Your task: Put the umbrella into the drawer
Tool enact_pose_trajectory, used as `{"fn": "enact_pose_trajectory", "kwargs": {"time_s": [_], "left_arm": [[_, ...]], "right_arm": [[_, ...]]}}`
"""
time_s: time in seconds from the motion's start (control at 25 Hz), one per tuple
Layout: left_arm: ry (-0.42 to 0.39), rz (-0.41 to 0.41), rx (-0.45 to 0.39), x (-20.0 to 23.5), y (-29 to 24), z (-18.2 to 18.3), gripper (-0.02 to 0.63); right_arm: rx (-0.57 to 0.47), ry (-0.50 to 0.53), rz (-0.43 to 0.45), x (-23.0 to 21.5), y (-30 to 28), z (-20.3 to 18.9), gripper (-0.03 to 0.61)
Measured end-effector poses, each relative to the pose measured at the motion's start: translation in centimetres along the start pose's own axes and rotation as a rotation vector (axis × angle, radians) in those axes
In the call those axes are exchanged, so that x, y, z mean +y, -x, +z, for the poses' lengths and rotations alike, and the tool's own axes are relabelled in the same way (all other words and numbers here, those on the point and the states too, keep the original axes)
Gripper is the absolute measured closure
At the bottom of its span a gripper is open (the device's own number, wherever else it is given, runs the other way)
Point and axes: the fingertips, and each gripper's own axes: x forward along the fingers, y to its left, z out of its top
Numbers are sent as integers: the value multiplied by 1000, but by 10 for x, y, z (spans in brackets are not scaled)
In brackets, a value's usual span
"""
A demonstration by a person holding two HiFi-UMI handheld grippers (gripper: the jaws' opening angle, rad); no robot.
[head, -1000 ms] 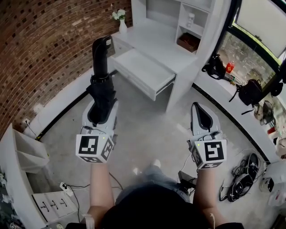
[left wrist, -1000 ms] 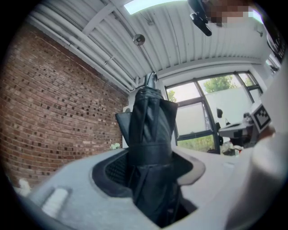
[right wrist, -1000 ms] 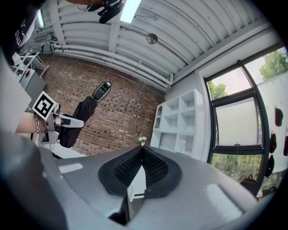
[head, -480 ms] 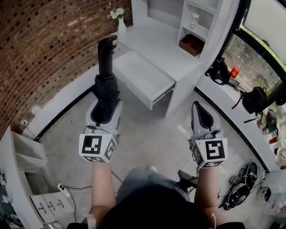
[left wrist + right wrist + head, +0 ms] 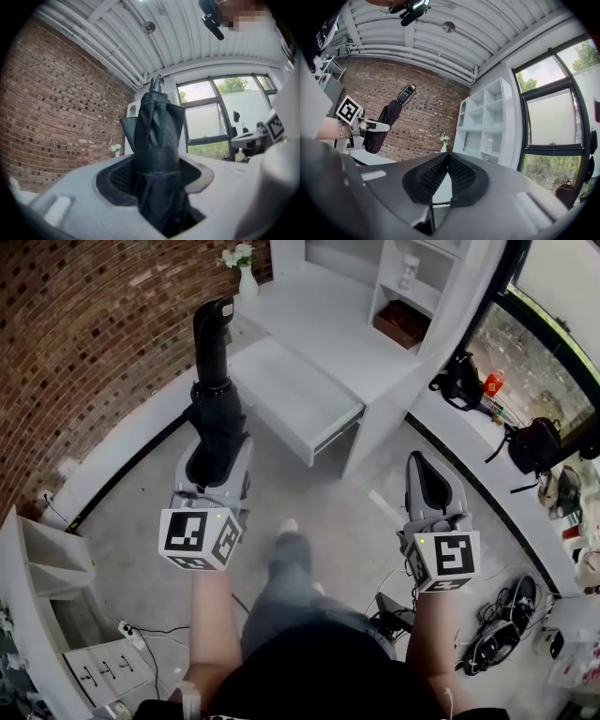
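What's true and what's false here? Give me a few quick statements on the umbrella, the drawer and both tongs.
1. The left tongs are clamped on a folded black umbrella. True.
2. The umbrella lies in the drawer. False: it is held in the air, short of the drawer.
3. The drawer is shut. False: it stands pulled out of the white desk.
4. The right tongs are shut and empty. True.

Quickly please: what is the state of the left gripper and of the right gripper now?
Left gripper: jaws closed on the folded umbrella.
Right gripper: jaws closed, holding nothing.
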Motion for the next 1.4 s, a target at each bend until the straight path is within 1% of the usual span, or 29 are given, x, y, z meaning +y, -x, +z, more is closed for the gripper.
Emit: {"fn": "enact_pose_trajectory", "kwargs": {"time_s": [0.2, 0.4, 0.64, 0.8, 1.12, 1.24, 1.4], "left_arm": [[5, -14, 0, 13, -32, -3, 377], [3, -29, 3, 32, -73, -9, 376], [-5, -36, 1, 67, -133, -13, 376], [-18, -41, 5, 98, -176, -17, 376], [20, -65, 30, 160, -252, -37, 376], [43, -80, 45, 175, -277, -49, 376], [85, -96, 88, 186, -305, -70, 376]], "right_arm": [[4, -12, -23, -12, -26, -5, 575], [7, -11, -29, -21, -68, -5, 575], [11, 7, -31, -33, -135, -1, 575], [8, 22, -34, -38, -189, 6, 575], [43, 33, -41, -35, -286, 5, 575], [60, 40, -48, -35, -314, 3, 575], [115, 73, -65, -35, -340, -7, 575]]}}
